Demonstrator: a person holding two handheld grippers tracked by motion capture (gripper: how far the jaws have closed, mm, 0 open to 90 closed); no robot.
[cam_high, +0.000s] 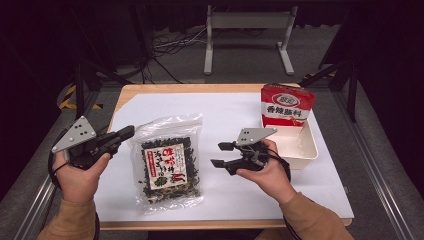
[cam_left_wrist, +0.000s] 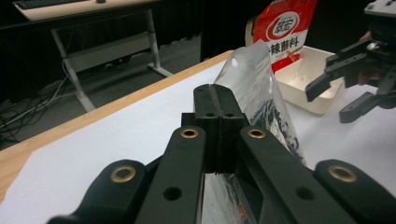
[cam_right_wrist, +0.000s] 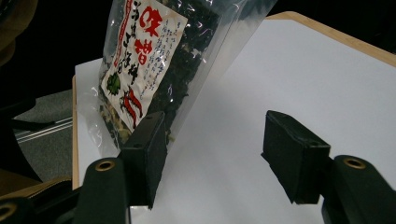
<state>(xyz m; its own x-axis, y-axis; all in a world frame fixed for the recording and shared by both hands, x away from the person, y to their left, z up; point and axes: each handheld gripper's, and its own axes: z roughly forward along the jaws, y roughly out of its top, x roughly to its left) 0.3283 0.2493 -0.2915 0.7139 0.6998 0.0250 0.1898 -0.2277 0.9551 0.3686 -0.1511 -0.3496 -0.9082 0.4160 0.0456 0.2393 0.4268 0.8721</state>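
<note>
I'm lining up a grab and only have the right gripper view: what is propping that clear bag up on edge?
Observer: The left gripper is shut on the clear bag at its far left corner, holding that side up.
Operator: Where could the bag go afterwards?
Observer: A white tray sits at the table's far right, just beyond the right gripper.
Operator: Is it empty?
Observer: No, a red packet stands in its far end.

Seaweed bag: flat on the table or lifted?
Lifted on one side. The left claw is shut on the seaweed bag at its clear top corner; in the right gripper view the bag tilts up off the white sheet.
</note>
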